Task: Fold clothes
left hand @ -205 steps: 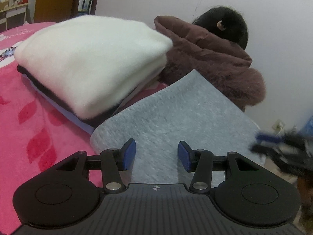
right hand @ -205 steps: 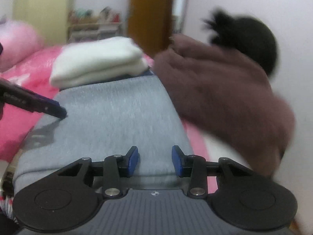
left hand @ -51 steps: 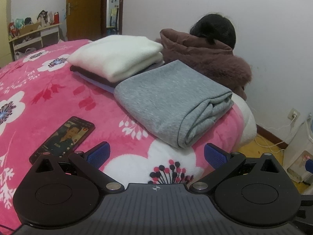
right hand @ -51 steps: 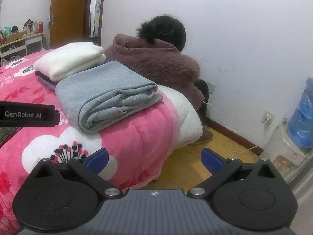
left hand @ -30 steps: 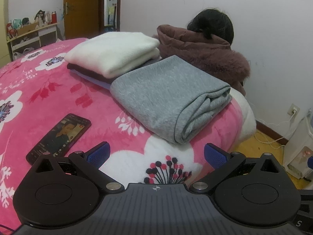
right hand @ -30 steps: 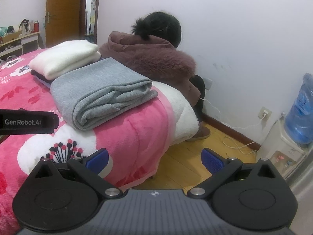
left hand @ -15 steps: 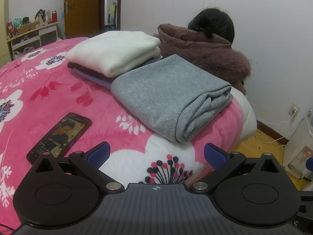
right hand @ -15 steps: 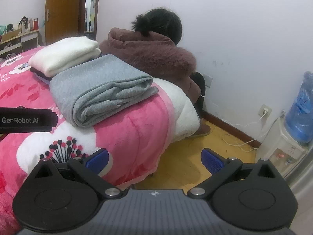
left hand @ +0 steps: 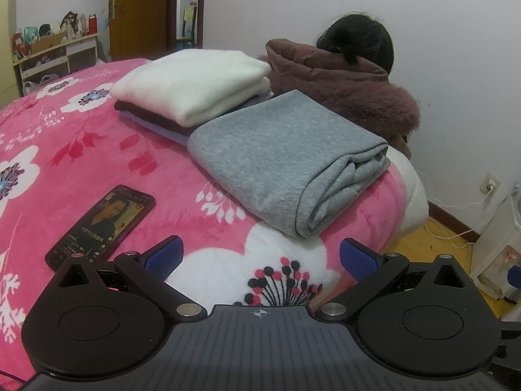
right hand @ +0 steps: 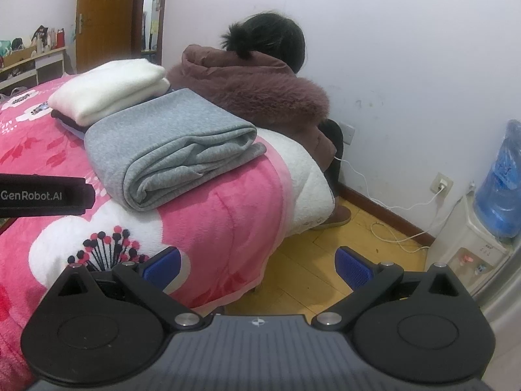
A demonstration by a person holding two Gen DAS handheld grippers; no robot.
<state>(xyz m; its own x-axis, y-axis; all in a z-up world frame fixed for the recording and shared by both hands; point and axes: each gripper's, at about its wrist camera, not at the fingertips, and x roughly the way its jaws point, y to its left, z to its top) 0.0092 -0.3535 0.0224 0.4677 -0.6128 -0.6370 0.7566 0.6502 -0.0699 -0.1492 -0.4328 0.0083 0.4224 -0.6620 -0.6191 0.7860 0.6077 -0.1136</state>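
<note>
Right claw: spread wide, empty, over the bed's edge.
Grey garment: folded, on the pink blanket.
White garment: folded, topping a stack just behind the grey one.
Person: seated beyond the bed, in a brown coat.
Left claw: its dark body enters from the left.

Left gripper: black body, ribbed grey housing in the middle with a small crosshair mark, two round black discs either side, triangular cutouts above them. Black linkage arms with silver screws at the pivots. Blue textured pads on the fingers. Right gripper: same build. In the right view, a black bar printed "GenRobot.AI" in white enters from the left edge.
</note>
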